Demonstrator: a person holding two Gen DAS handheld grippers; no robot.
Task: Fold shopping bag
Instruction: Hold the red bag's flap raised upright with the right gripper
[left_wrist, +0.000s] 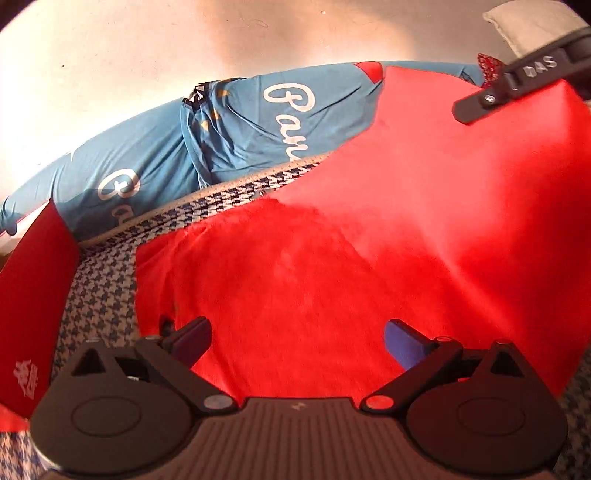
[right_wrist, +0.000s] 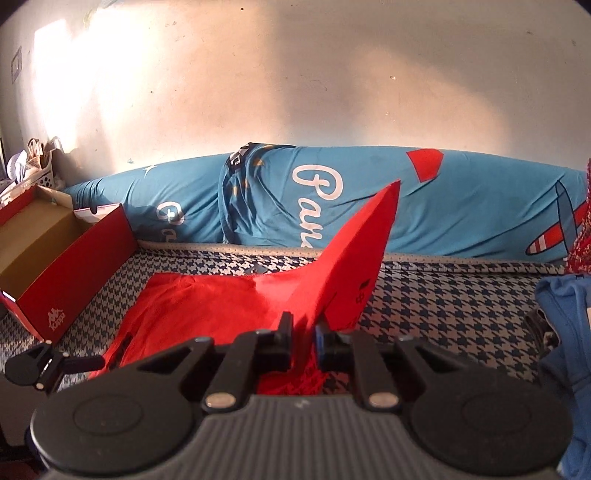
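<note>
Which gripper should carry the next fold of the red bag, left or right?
Right, probably. The right gripper is already shut on the red bag, with one corner lifted. The left gripper is open over the flat part, holding nothing.

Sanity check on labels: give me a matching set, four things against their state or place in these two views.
Things:
1. left gripper
2. right gripper
3. red shopping bag
4. red shoebox

States:
a. lidless, at the left side of the bed
b. open above red fabric
c. part flat, one side lifted
d. shut on fabric

Pairs: 1-b, 2-d, 3-c, 4-a
</note>
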